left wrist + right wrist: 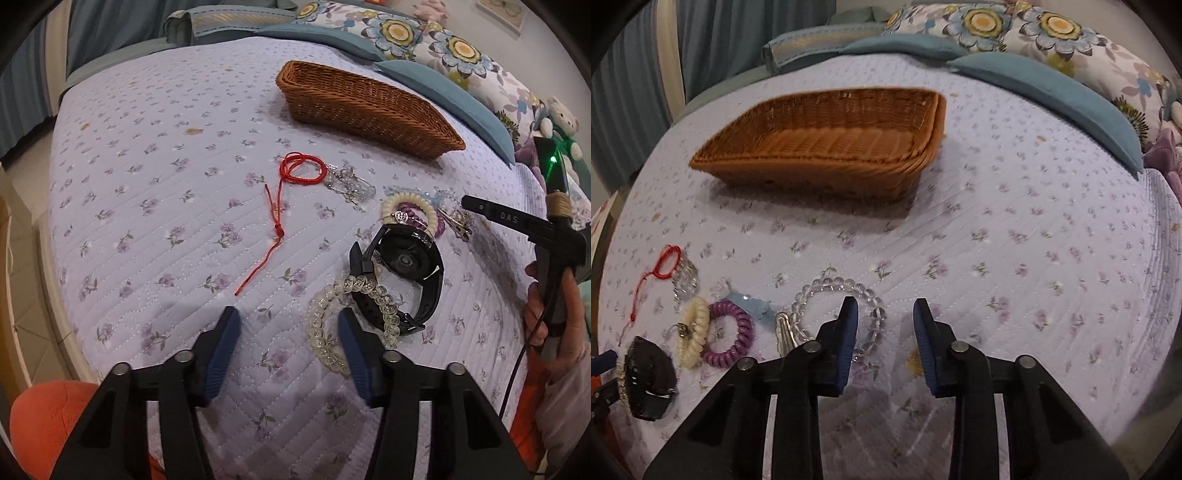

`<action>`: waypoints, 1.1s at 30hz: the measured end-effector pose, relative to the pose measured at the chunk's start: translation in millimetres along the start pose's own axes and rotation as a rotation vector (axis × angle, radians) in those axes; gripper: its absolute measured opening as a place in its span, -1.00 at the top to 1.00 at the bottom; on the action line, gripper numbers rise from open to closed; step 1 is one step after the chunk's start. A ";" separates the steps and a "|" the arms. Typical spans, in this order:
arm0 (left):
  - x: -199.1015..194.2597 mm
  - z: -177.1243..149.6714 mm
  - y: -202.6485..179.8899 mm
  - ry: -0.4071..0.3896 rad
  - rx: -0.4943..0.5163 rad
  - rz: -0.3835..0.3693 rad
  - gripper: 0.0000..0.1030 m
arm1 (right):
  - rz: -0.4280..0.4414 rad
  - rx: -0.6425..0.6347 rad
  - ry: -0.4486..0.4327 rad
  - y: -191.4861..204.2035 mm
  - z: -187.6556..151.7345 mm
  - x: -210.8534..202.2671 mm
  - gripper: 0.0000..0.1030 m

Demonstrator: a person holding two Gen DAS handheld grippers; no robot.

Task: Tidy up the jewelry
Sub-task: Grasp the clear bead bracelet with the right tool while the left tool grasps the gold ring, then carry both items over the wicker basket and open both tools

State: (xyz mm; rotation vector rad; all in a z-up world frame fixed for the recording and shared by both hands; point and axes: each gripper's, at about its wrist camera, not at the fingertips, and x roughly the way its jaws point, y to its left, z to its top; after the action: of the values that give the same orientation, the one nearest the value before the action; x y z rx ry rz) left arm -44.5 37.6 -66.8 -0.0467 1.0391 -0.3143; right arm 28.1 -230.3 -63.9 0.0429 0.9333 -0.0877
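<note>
Our left gripper point(288, 328) nearest, blue pads apart, empty, low over quilted lilac floral bedspread point(147, 184), right pad beside clear glass-bead bracelet point(332, 325) draped on black wristwatch point(402, 273): likely first pick. Our right gripper point(884, 321) also spread, empty, left pad over second clear round-bead bracelet point(842, 306). Red cord bracelet point(295, 170) further off. Brown woven wicker basket point(827, 147) farthest, holding nothing: we judge it collection point.

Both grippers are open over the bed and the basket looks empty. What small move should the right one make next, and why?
Probably ease the right gripper left and down to straddle the clear bead bracelet, whose loop lies just under its left finger. The basket holds nothing yet.
</note>
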 end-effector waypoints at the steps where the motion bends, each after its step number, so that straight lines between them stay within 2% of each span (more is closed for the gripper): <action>1: 0.6 0.5 -1.4 0.000 0.007 0.001 -0.06 | 0.005 -0.006 0.000 1.6 0.2 1.0 0.33; 4: 3.2 1.3 -8.5 0.000 0.033 0.002 0.01 | 0.002 -0.025 0.018 5.6 2.7 8.5 0.36; 5: 4.5 1.7 -10.8 -0.001 0.043 0.008 0.12 | 0.002 -0.028 0.030 6.3 3.6 12.0 0.42; 6: 6.1 2.4 -13.1 -0.002 0.052 0.017 0.28 | 0.004 -0.033 0.038 7.1 4.1 14.8 0.61; 7: 7.1 3.2 -14.2 -0.001 0.056 0.021 0.36 | 0.011 -0.038 0.038 7.0 4.9 15.3 0.77; 9: 7.9 4.4 -15.0 -0.007 0.059 0.020 0.83 | 0.024 -0.044 0.031 7.7 4.7 14.1 0.79; 12: 4.1 3.9 -15.9 -0.028 0.065 0.024 0.83 | 0.049 -0.047 0.001 7.8 4.1 7.1 0.80; 16: -10.8 7.5 -14.7 -0.085 0.058 -0.009 0.84 | 0.068 -0.038 -0.034 10.2 3.1 -7.2 0.80; 22: -32.0 30.9 -9.8 -0.155 0.050 -0.043 0.84 | 0.092 -0.036 -0.085 17.5 7.9 -37.1 0.80; 28: -42.5 83.2 -13.6 -0.233 0.086 -0.053 0.84 | 0.113 -0.058 -0.146 26.8 33.6 -68.3 0.80; 33: -28.9 142.7 -25.1 -0.268 0.137 -0.072 0.84 | 0.092 -0.101 -0.221 36.4 69.1 -85.3 0.80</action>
State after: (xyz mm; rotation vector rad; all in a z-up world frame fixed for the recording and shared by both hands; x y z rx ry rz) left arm 57.9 6.1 34.9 -0.0031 0.7492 -0.4317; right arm 36.4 -194.4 45.7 -0.0171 0.7131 0.0392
